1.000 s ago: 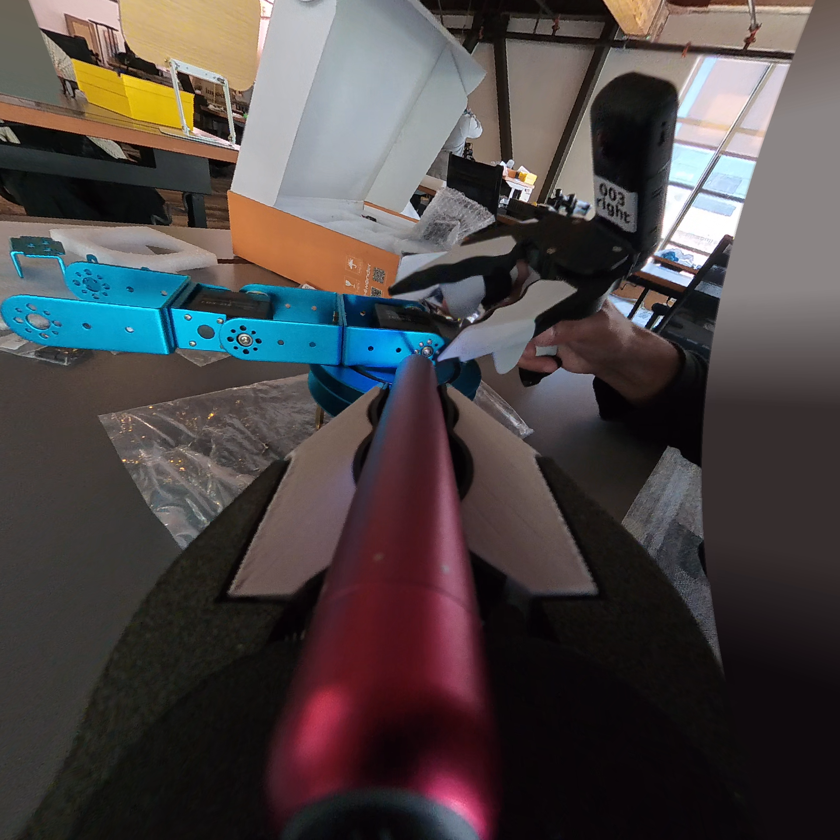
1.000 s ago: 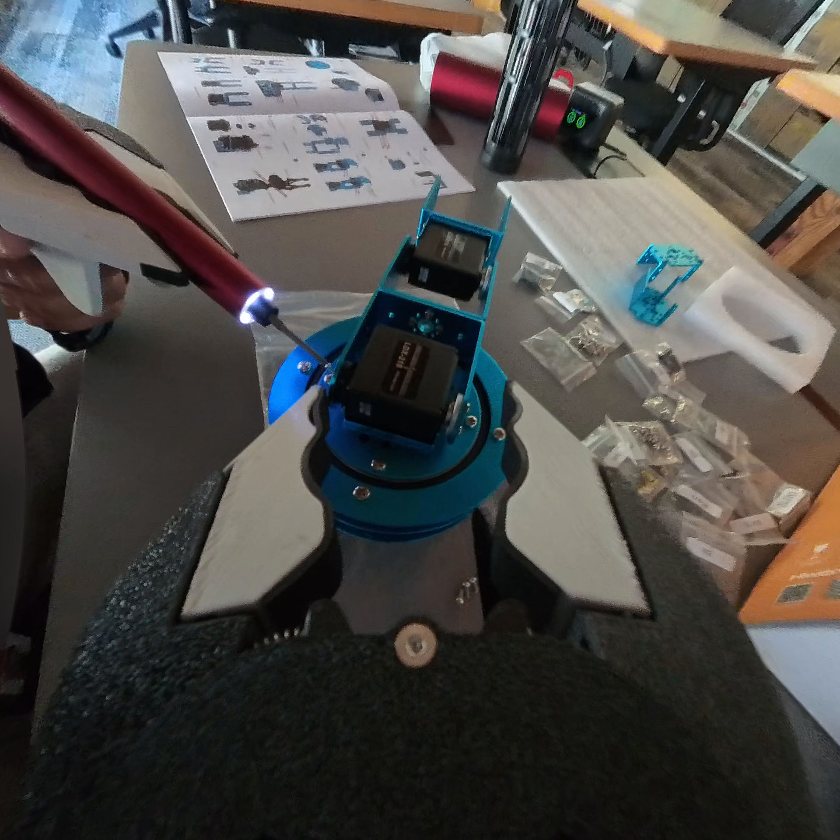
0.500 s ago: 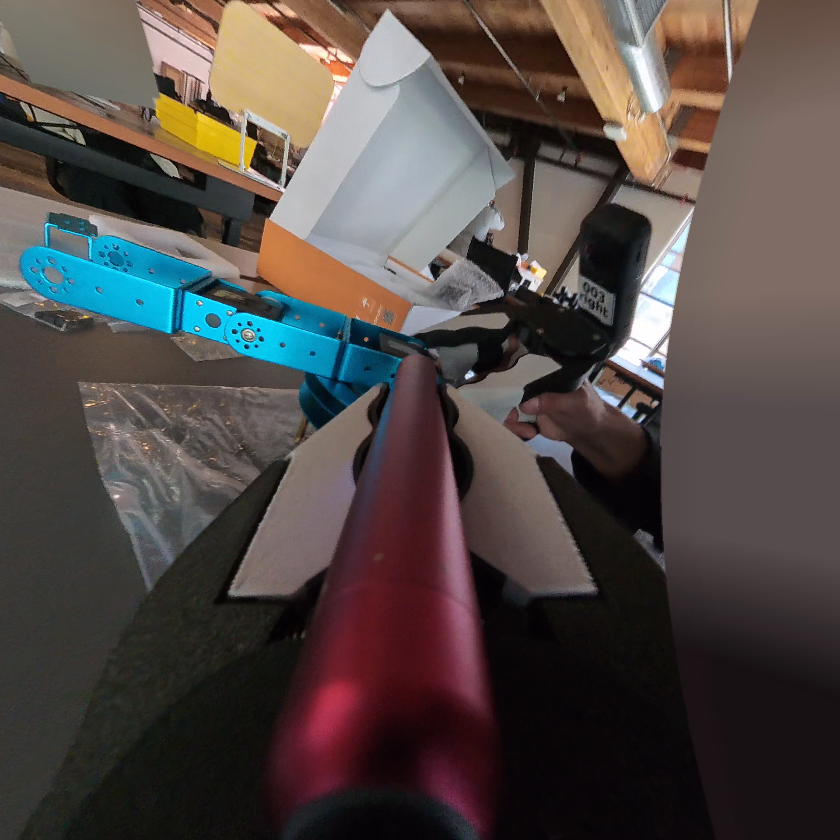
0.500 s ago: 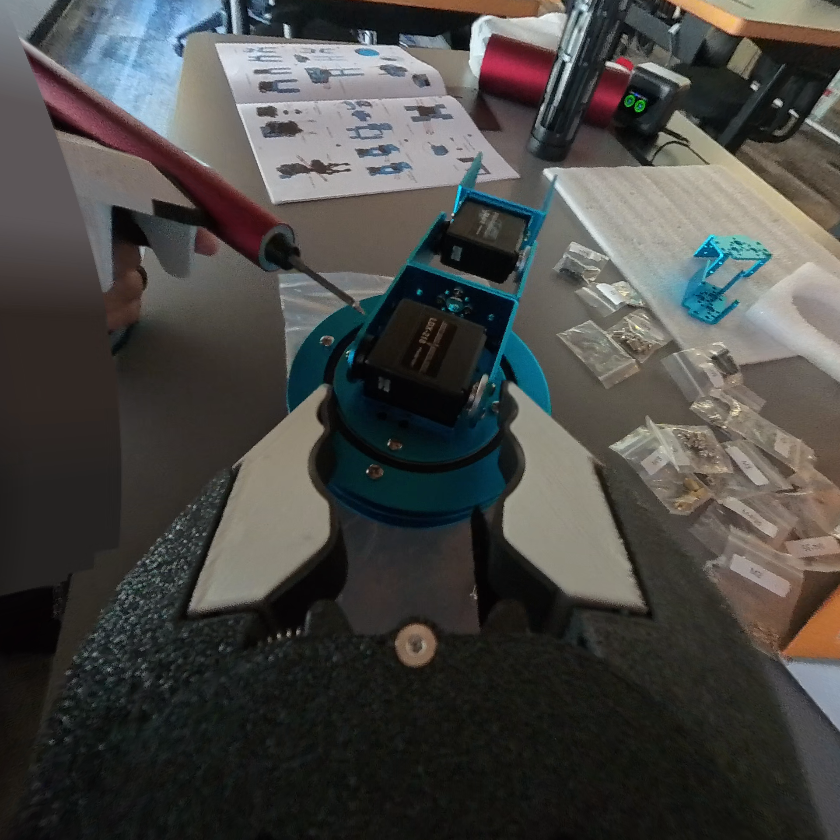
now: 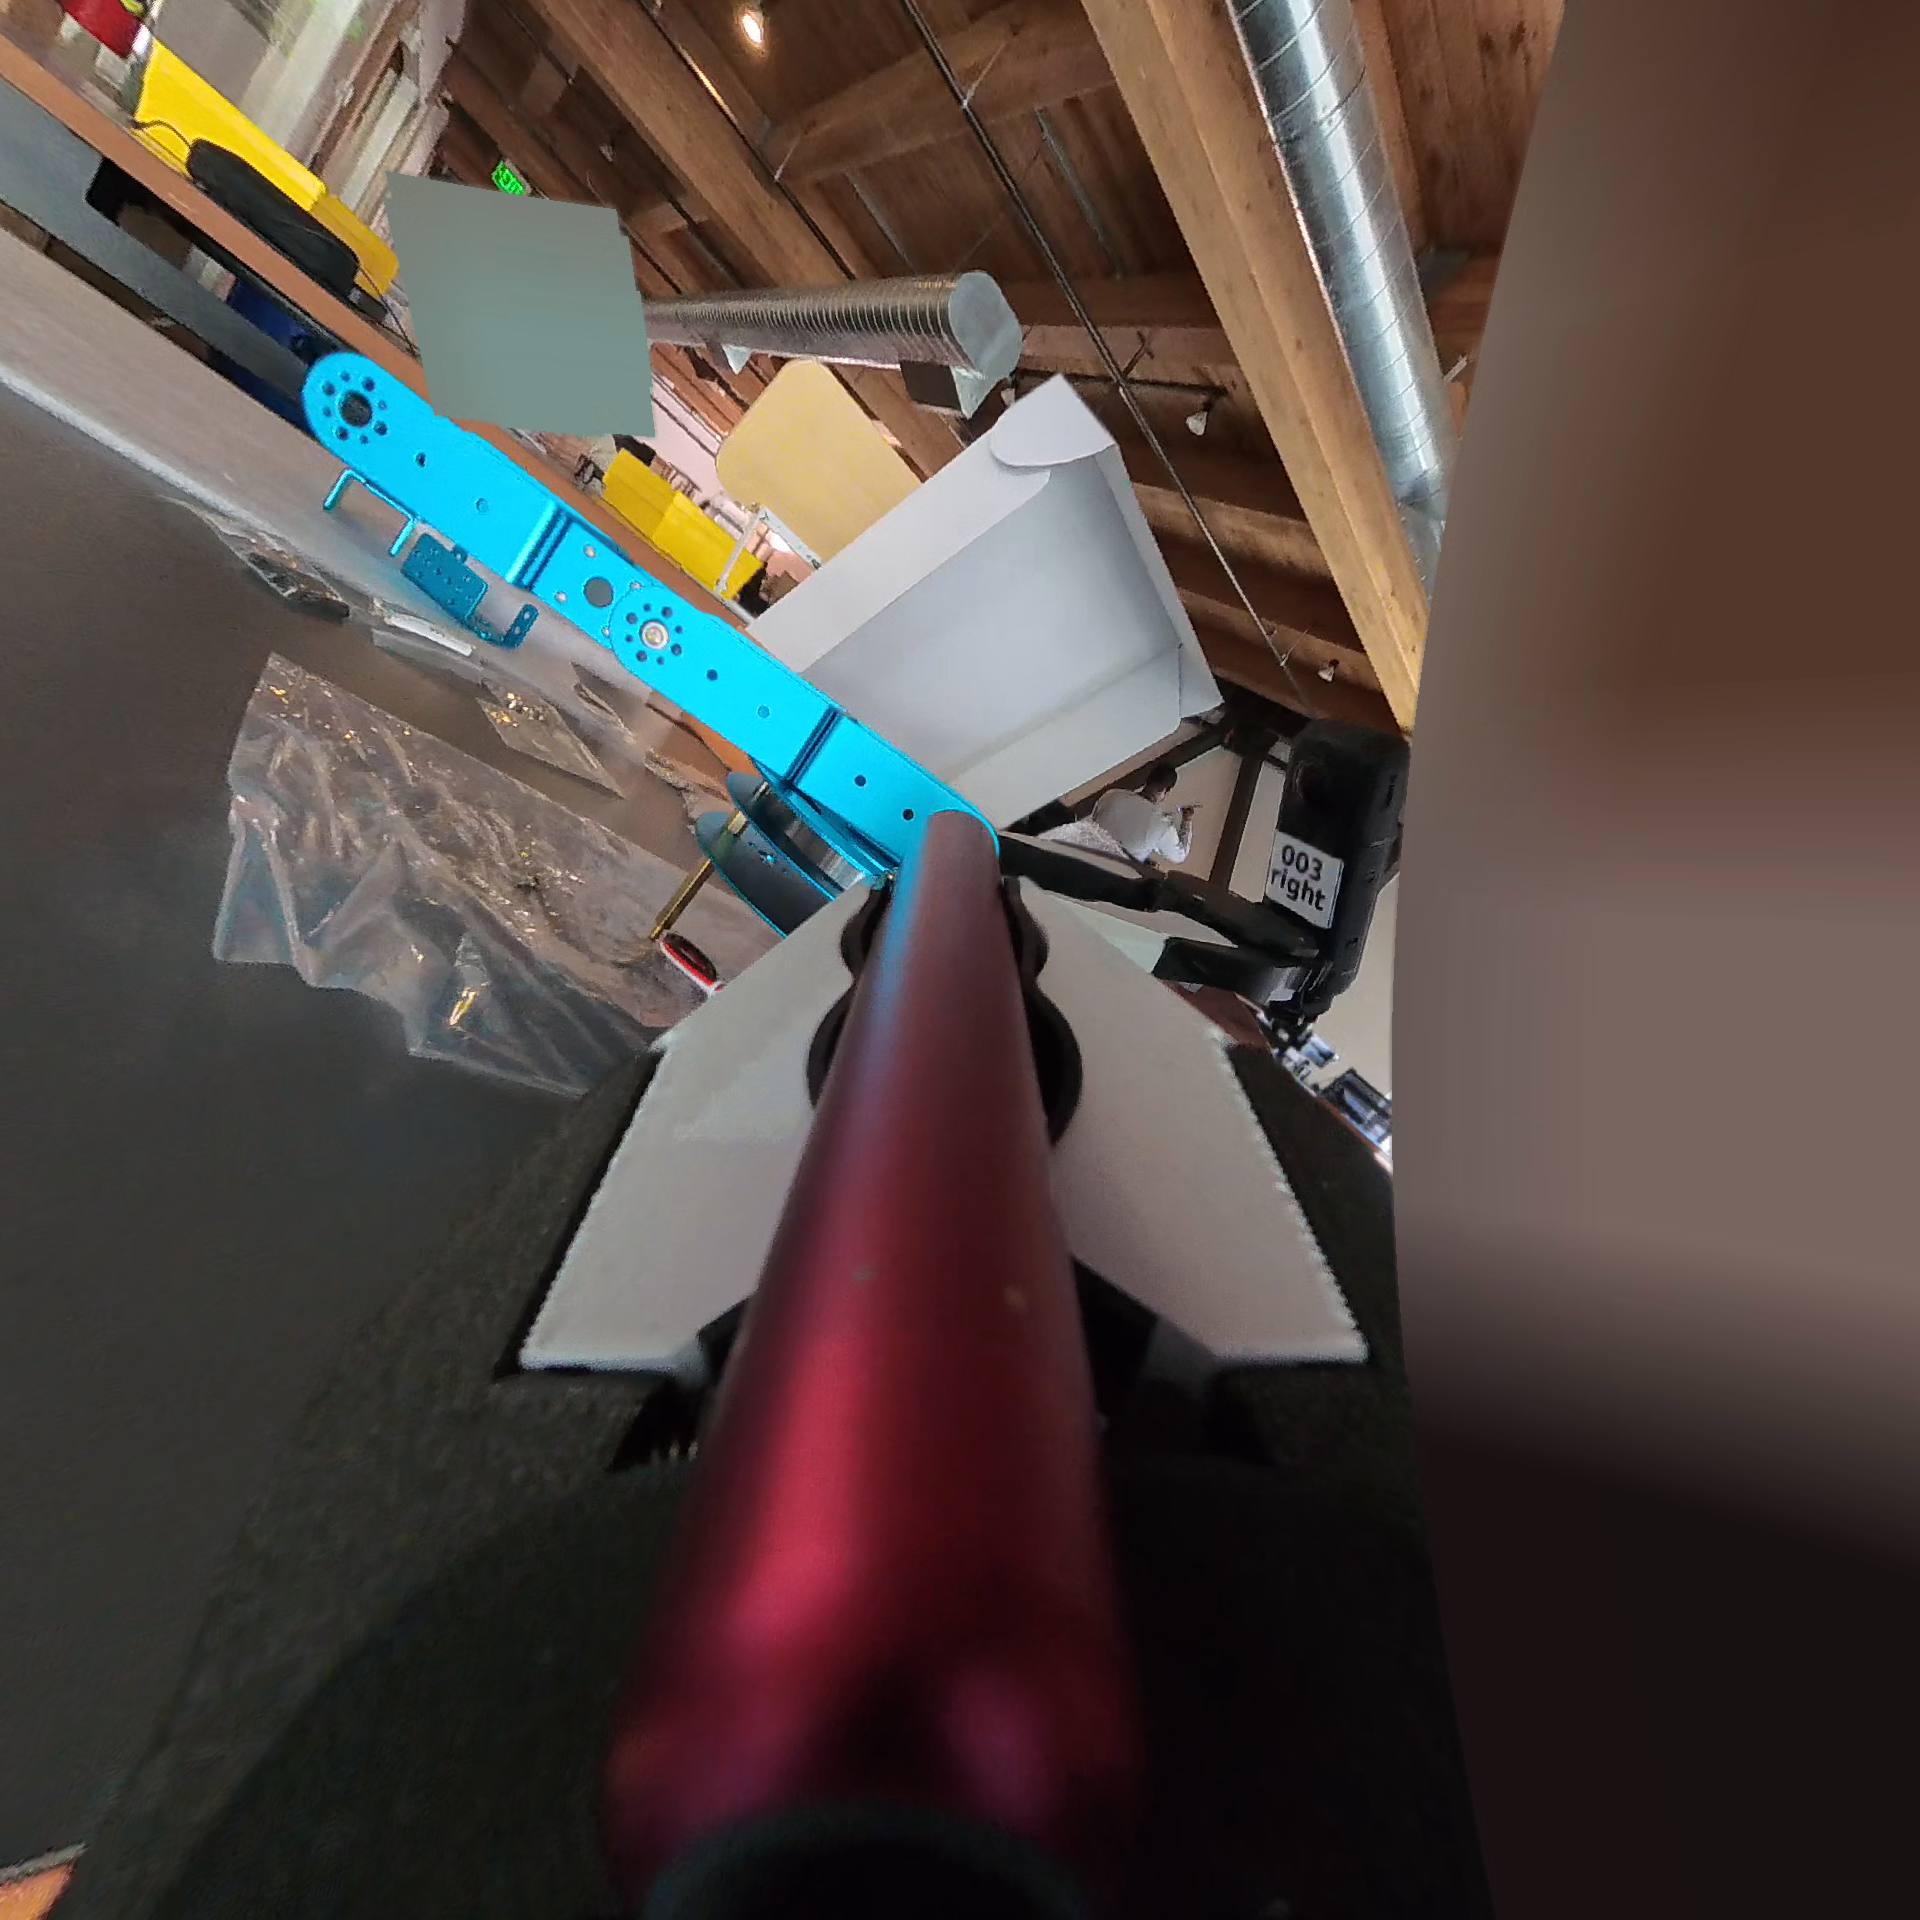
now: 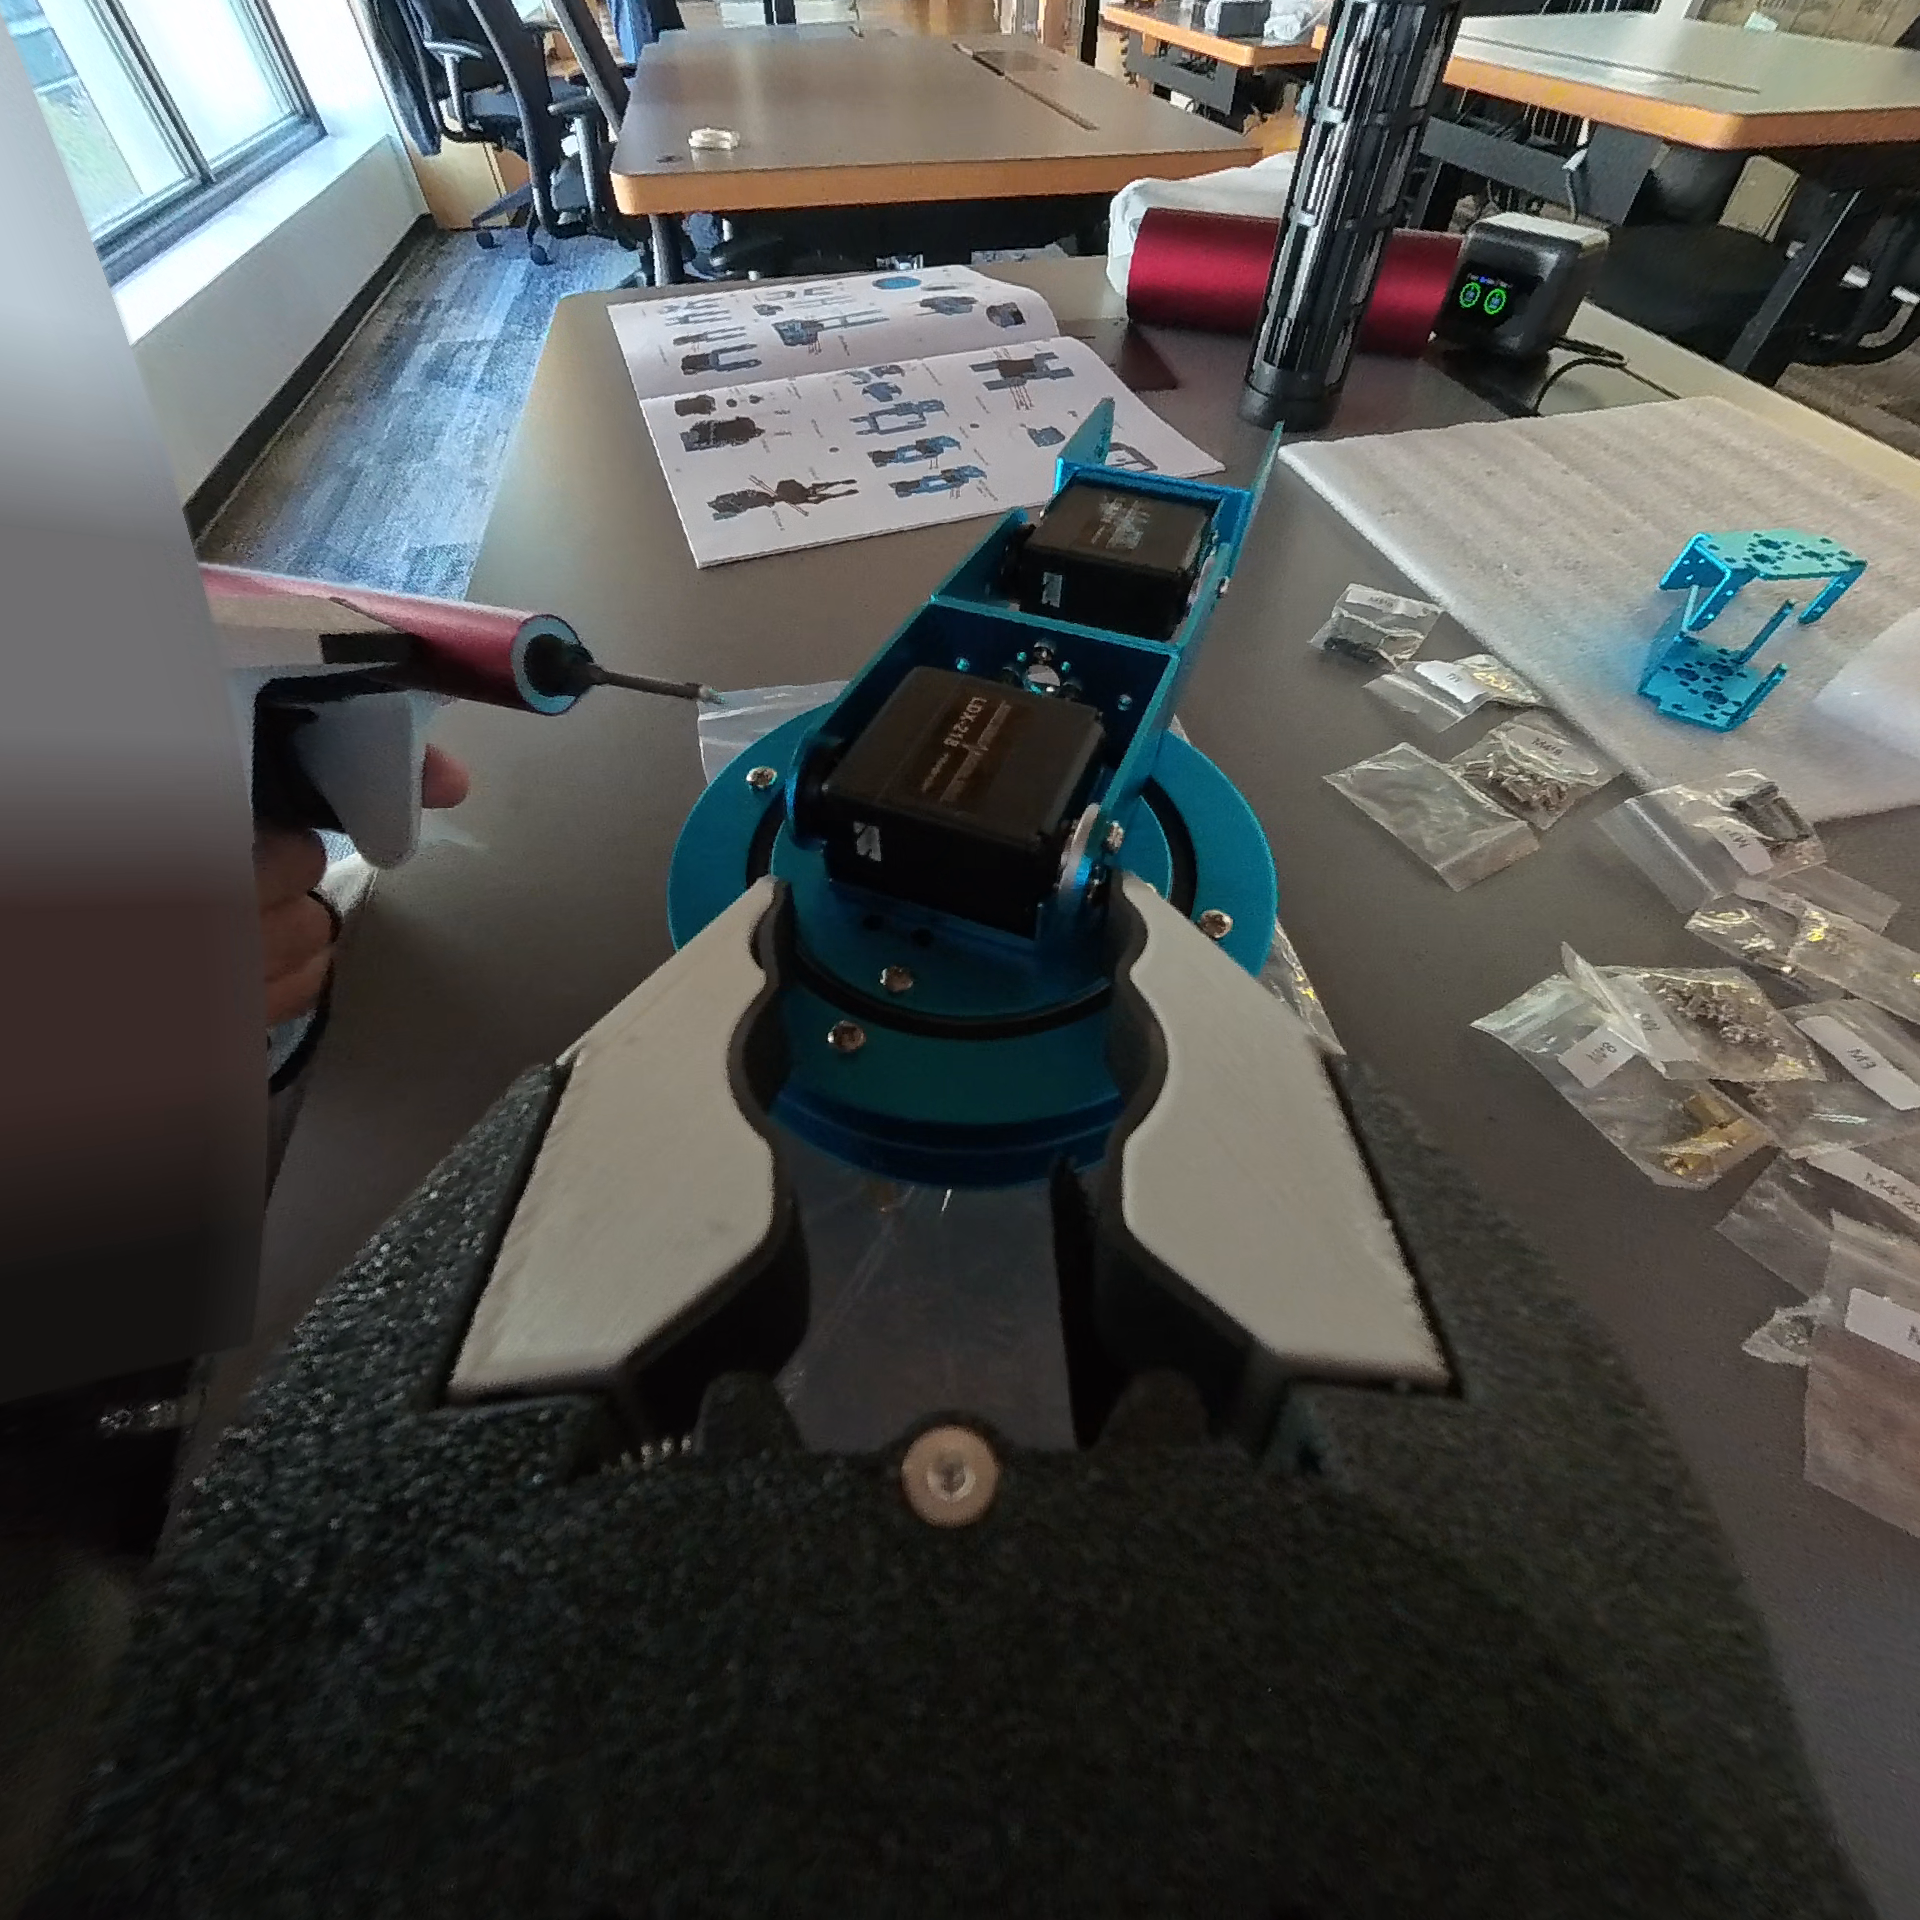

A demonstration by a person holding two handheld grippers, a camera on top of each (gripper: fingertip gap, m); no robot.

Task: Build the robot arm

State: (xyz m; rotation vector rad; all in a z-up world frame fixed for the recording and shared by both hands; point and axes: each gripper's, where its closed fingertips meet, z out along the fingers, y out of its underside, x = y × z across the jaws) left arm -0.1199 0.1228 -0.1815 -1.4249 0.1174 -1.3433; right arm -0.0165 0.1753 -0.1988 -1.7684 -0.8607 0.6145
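Note:
My left gripper (image 5: 940,914) is shut on a red electric screwdriver (image 5: 914,1351) that runs forward between its fingers. In the right wrist view the screwdriver (image 6: 447,644) lies level at the left, its thin bit tip a short gap from the blue robot arm (image 6: 1132,665) with two black servos. My right gripper (image 6: 945,914) is shut on the blue round base (image 6: 1226,831), one finger on each side of its upper ring. In the left wrist view the blue arm (image 5: 665,644) slants up to the left from the base (image 5: 769,852), with the right gripper (image 5: 1226,914) behind it.
An open manual (image 6: 883,416), a black cylinder (image 6: 1340,208), a red tube (image 6: 1205,270), a white foam sheet (image 6: 1610,540), a blue bracket (image 6: 1745,623) and several screw bags (image 6: 1662,1039) lie on the table. A clear plastic bag (image 5: 416,883) and an open white box (image 5: 997,623) show too.
My left gripper has drawn the screwdriver back from the arm's side and tilted upward; the bit tip has left the bracket and its light is off. My right gripper stays on the base.

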